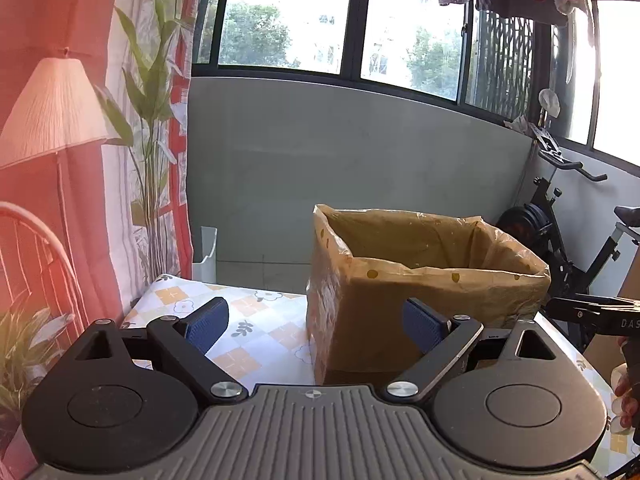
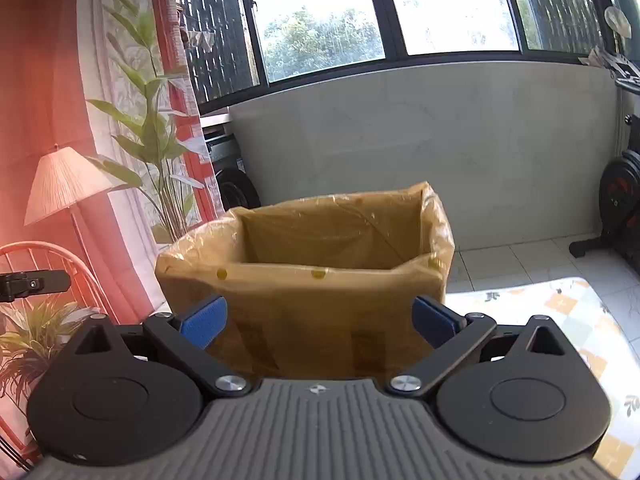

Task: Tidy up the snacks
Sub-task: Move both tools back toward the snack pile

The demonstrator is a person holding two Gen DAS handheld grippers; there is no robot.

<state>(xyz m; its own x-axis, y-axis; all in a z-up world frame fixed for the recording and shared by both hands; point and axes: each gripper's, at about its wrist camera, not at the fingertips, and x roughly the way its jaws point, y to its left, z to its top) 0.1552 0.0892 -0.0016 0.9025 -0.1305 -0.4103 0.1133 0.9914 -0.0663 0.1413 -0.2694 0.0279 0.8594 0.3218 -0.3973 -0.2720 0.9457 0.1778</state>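
Observation:
A brown cardboard box [image 1: 432,292] lined with clear plastic stands on the patterned tablecloth [image 1: 256,320]. My left gripper [image 1: 316,320] is open in front of the box's near left corner, nothing between its blue pads [image 1: 208,324]. In the right wrist view the same box [image 2: 312,288] fills the middle, and my right gripper [image 2: 318,320] is open just before its front wall, its blue pads [image 2: 434,320] wide apart and empty. The box's inside is mostly hidden. No snacks show in either view.
A lamp [image 1: 56,112], a tall plant [image 1: 152,120] and a red chair back [image 2: 52,264] stand to the left. An exercise bike [image 1: 568,240] stands at the right. The other gripper's tip [image 1: 592,312] and a hand [image 1: 628,396] show at the right edge. The table's right edge [image 2: 600,320] drops to tiled floor.

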